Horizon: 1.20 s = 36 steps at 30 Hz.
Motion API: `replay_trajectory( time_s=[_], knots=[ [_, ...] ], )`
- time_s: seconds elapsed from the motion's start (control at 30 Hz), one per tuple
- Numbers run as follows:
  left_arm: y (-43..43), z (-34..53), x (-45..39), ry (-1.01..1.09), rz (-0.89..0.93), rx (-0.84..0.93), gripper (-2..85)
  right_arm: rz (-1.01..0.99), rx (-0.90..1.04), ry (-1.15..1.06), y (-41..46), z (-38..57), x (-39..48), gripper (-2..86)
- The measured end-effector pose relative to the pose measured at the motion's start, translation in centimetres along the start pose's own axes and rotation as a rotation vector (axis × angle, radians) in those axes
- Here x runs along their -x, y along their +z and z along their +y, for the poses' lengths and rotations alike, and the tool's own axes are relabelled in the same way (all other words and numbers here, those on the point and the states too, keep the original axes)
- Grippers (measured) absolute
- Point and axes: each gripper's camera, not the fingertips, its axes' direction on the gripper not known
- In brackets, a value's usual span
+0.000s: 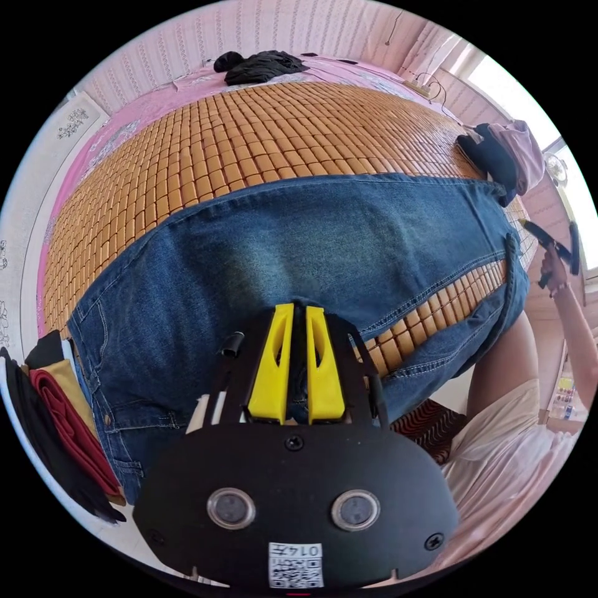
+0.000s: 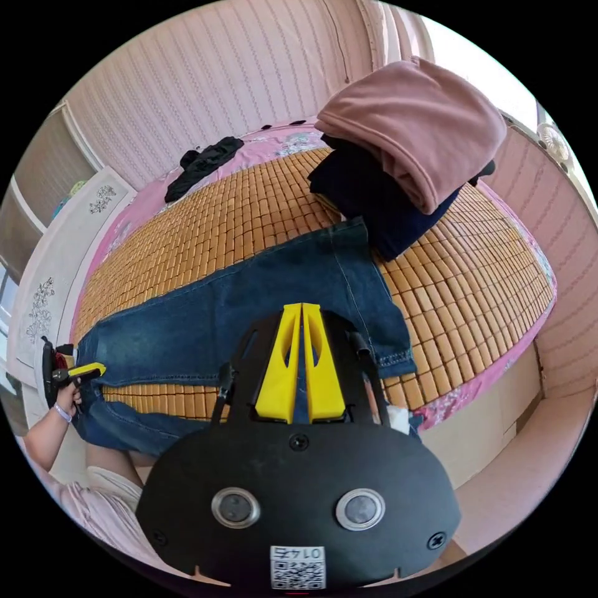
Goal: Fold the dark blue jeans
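Note:
The dark blue jeans [image 1: 311, 237] [image 2: 205, 317] lie spread lengthwise on a bamboo mat [image 1: 249, 137] [image 2: 473, 280], legs parted with a strip of mat between them. My left gripper [image 1: 299, 308] sits at the waist end, its yellow jaws closed together with denim showing between them. From the right gripper view it appears in a hand [image 2: 93, 370] at that same end. My right gripper [image 2: 301, 306] is at the leg end, jaws pressed together over denim of the near leg. In the left gripper view it shows beside the raised hem [image 1: 526, 224].
A folded pink and navy stack [image 2: 405, 124] [image 1: 504, 156] sits past the leg ends. A black garment [image 1: 261, 65] [image 2: 202, 162] lies at the far side of the bed. Folded dark red and ochre clothes [image 1: 62, 417] lie by the waist. The person [image 1: 504, 374] stands against the near edge.

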Motion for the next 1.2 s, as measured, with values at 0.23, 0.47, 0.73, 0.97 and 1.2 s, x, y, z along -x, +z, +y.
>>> replay_trajectory(
  time_s=[0.23, 0.47, 0.73, 0.97, 1.2],
  knots=[
    [1.4, -2.7, -2.1, 0.08, -0.109, 0.091, -0.3, 0.137, 0.089, -0.117, 7.8, -6.7, 0.6, -0.4],
    [1.9, -3.4, -1.0, -0.009, -0.042, 0.016, -0.1, -0.018, 0.135, -0.035, 7.4, -9.5, -3.2, -0.3],
    [0.0, -1.3, -1.8, 0.026, 0.03, -0.066, 5.4, -0.096, 0.053, -0.014, -3.3, 3.3, -5.4, 9.1],
    [-0.7, 4.8, -9.4, 0.214, 0.144, -0.062, 6.1, 0.063, 0.198, -0.113, -1.1, 9.6, -4.0, 11.1],
    [-1.6, 6.3, -10.0, 0.215, 0.126, -0.085, 6.1, -0.448, -0.201, -0.024, -12.3, 7.3, -8.5, 1.6]
  ],
)
